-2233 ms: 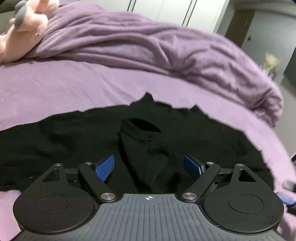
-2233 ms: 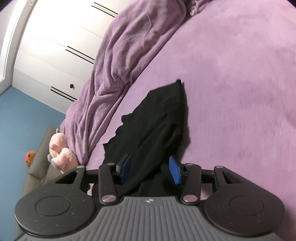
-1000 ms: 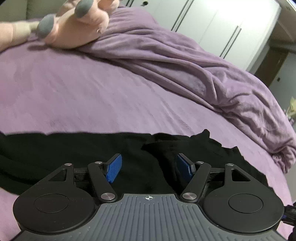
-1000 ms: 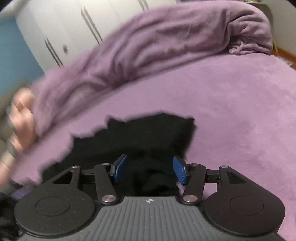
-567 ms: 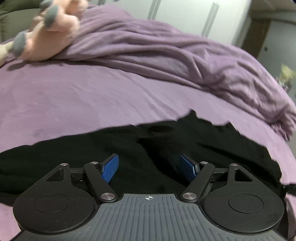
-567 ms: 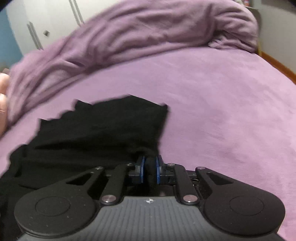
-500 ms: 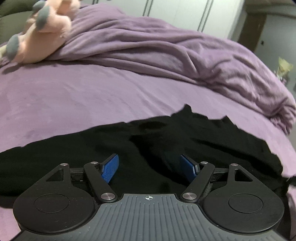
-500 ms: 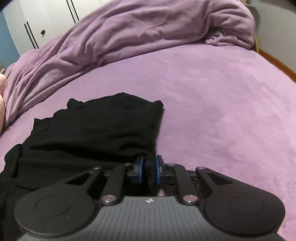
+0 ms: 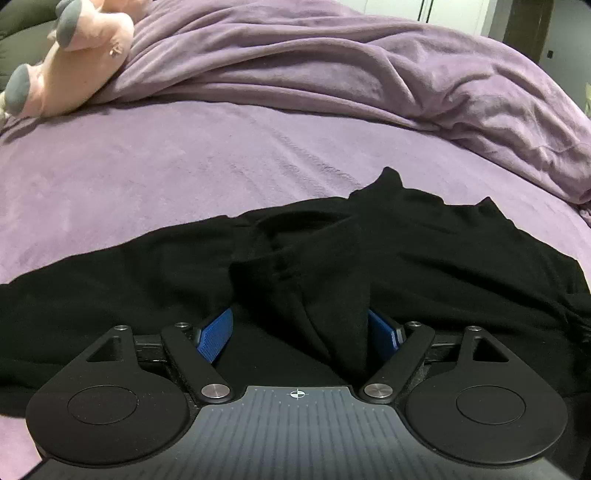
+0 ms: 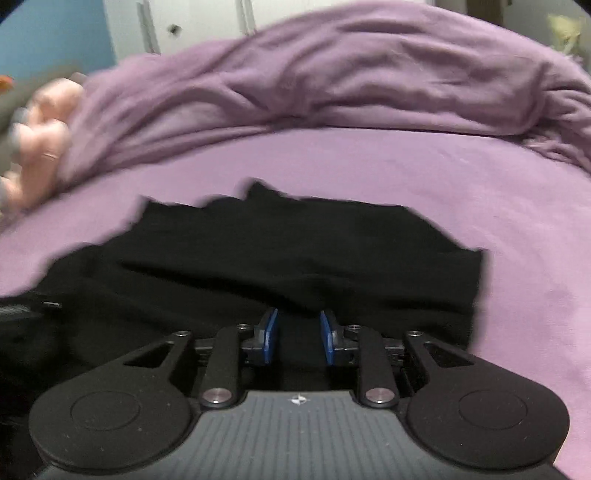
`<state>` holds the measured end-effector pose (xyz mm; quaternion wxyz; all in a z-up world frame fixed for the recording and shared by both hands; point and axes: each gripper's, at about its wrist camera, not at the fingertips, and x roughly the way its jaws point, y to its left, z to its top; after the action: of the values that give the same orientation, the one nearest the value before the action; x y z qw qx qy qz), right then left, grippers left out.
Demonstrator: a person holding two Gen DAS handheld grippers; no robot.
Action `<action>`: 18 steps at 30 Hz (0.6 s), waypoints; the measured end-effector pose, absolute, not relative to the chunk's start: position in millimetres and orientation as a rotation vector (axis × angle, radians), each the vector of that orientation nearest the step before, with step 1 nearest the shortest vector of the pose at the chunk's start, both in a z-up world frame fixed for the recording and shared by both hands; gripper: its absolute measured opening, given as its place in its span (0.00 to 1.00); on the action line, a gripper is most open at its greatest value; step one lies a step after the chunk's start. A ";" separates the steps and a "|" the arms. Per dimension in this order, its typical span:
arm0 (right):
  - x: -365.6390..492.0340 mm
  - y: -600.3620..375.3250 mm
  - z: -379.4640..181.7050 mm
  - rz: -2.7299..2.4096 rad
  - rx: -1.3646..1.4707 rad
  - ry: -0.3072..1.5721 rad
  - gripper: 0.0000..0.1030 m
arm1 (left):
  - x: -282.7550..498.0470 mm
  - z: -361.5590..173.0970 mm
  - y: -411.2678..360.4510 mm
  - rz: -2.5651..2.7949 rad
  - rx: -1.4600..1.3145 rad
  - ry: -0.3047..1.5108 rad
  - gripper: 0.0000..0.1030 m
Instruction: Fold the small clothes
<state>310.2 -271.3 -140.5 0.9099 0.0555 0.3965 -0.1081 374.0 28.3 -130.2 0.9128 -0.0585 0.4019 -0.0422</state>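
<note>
A black garment [image 9: 443, 251] lies spread on the purple bed [image 9: 184, 166], with a raised fold at its middle. My left gripper [image 9: 299, 321] hovers low over that fold; its jaws are opening, the fold stands between the blue pads, and the left pad is clear of it. In the right wrist view the same black garment [image 10: 295, 243] fills the foreground, blurred by motion. My right gripper [image 10: 298, 325] is shut on a pinch of the cloth at the garment's near edge, pads close together with black fabric between them.
A bunched purple blanket [image 9: 369, 74] runs along the far side of the bed. A pink plush toy [image 9: 81, 55] lies at the far left, also the plush toy [image 10: 40, 122] in the right wrist view. White wardrobe doors [image 10: 207, 18] stand behind.
My right gripper went from open to shut on the garment's near edge, then swung so its view blurs. My left gripper's jaws widened and it moved in lower over the central fold.
</note>
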 end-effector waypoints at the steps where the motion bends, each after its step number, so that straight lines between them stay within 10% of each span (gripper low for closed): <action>1: 304.3 -288.2 -142.3 -0.240 0.128 0.801 0.00 | 373.2 -130.7 29.1 -0.089 -0.122 0.824 0.81; 18: 267.2 -273.9 -140.8 -0.262 0.115 0.812 0.02 | 347.4 -120.5 57.4 -0.078 -0.143 0.848 0.85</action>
<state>267.2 -273.9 -140.8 0.9087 0.0557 0.3937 -0.1269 347.4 57.4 -120.5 0.9083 -0.0691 0.4108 -0.0379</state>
